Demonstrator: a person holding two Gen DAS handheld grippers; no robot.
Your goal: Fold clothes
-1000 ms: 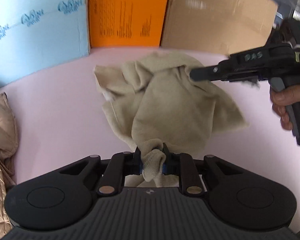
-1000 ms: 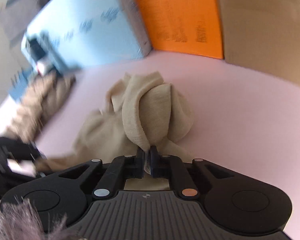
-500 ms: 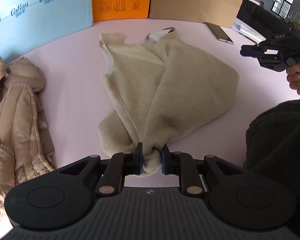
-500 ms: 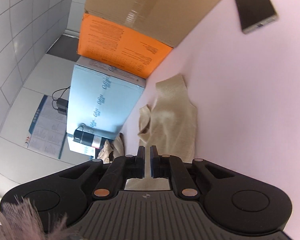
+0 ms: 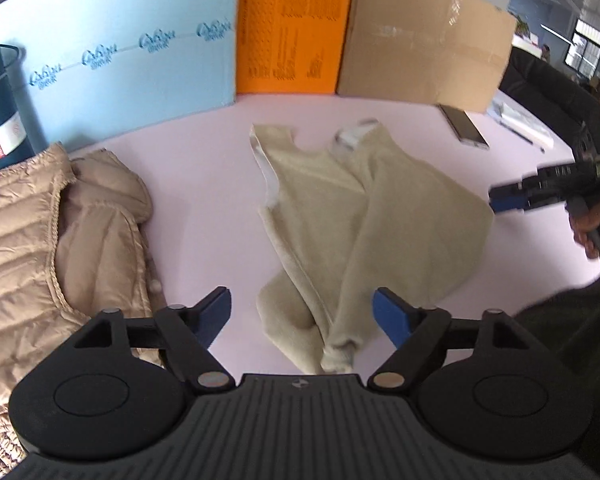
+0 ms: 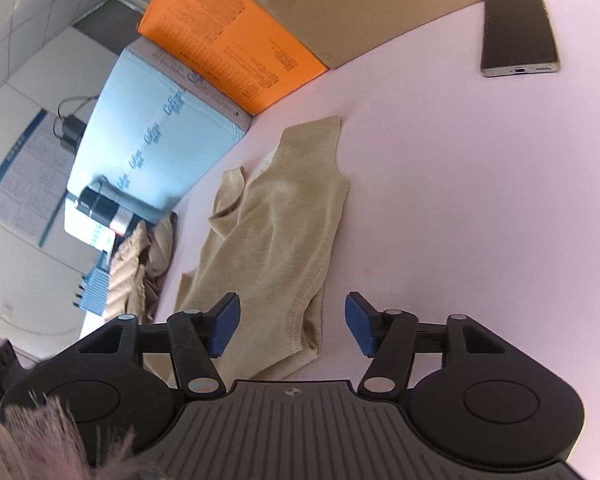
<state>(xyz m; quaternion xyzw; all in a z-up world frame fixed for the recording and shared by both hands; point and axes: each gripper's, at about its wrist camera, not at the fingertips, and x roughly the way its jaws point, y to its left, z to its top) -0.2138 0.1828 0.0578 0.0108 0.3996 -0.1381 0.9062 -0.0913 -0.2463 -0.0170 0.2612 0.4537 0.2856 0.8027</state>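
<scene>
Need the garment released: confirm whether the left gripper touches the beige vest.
Apart. Left wrist view: left gripper open, pink table visible between each pad and beige vest.

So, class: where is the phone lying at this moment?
The phone lies flat on the pink table, top right in the right wrist view, beside the cardboard box and well clear of the beige vest.

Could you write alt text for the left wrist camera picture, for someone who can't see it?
A beige sleeveless top lies crumpled on a pink table, just beyond the open left gripper, which holds nothing. A tan puffer jacket lies at left, a phone at the back, and the right gripper reaches in near the top's right edge.
</scene>
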